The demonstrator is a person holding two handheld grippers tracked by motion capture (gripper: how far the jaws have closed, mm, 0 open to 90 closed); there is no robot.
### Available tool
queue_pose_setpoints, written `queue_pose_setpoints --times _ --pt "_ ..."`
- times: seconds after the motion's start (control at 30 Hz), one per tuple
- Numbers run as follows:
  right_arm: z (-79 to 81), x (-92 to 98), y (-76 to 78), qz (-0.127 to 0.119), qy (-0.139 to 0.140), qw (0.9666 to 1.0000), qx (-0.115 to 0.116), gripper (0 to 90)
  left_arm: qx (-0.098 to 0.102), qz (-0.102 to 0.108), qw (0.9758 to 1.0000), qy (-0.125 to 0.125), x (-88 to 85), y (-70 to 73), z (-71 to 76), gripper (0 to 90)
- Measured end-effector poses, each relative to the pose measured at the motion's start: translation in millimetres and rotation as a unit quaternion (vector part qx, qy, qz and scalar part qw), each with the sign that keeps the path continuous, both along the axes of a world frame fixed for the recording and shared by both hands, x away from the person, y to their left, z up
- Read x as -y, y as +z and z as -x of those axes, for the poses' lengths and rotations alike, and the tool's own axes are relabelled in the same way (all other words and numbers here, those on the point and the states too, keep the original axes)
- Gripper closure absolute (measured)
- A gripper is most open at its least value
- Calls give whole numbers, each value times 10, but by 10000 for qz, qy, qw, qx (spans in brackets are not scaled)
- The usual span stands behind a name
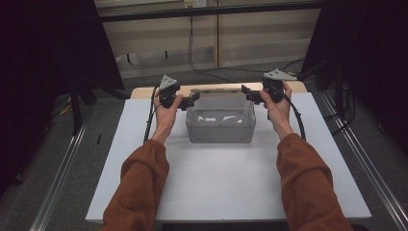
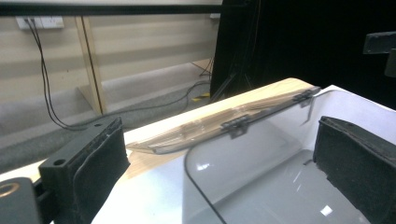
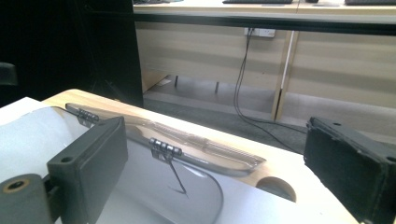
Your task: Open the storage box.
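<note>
Currently the clear plastic bin (image 1: pixel 220 126) sits between the two grippers, lid (image 1: pixel 217 90) swung fully back on its hinges (image 2: pixel 235 125) and lying flat behind it; nothing visible inside. Left gripper (image 1: pixel 191 102): jaws spread, holding nothing, poised just beside the bin's left rear corner. Right gripper (image 1: pixel 246 91): jaws likewise spread and empty, at the right rear corner. White table (image 1: pixel 226 187) surface is open near the bin's front. Both hands (image 1: pixel 166 113) grip from outside, forearms angled inward.
</note>
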State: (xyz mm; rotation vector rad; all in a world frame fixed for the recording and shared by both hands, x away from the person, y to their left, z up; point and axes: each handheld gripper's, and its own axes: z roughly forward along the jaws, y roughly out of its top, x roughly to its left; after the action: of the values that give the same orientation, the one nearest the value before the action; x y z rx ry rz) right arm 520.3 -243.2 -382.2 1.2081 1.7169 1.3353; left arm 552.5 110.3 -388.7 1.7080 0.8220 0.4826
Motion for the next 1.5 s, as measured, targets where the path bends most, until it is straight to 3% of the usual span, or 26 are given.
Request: queue_pose_setpoints --times 0.07,0.27,0.37,0.7,0.8,0.87,0.9,1.03,1.1,1.27,1.33,1.5 --pt "60 11 -3 49 -35 10000 60 59 78 -155 9998 30 7 24 73 28" --pt "215 40 19 -7 -12 9997 244 46 291 99 9995 -112 -65 43 213 29" --pt "273 41 12 106 -25 9996 262 46 296 70 9995 -87 -107 32 275 27" --pt "514 77 9 122 -48 9989 460 34 388 136 9992 -24 -239 40 519 33" --pt "579 101 3 145 -61 9989 449 29 505 98 9987 -18 -263 35 588 40" --pt "624 116 -4 144 -67 9988 474 30 659 250 9975 -26 -288 35 657 47" --pt "647 123 -11 153 -7 9988 471 29 696 229 9973 -46 -303 33 685 48" --pt "735 150 -39 240 -31 9985 492 26 607 322 9976 -42 -339 -4 755 48" --pt "793 153 -45 230 -59 9983 529 14 654 259 9975 -2 -372 -13 804 48" --pt "940 138 -68 248 -47 9981 570 6 614 359 9975 40 -422 -37 920 48" --pt "987 134 -79 274 -34 9980 568 5 600 283 9978 8 -435 -45 972 48" --pt "1101 154 -114 203 -93 9978 617 5 680 395 9969 81 -500 -91 1131 48"
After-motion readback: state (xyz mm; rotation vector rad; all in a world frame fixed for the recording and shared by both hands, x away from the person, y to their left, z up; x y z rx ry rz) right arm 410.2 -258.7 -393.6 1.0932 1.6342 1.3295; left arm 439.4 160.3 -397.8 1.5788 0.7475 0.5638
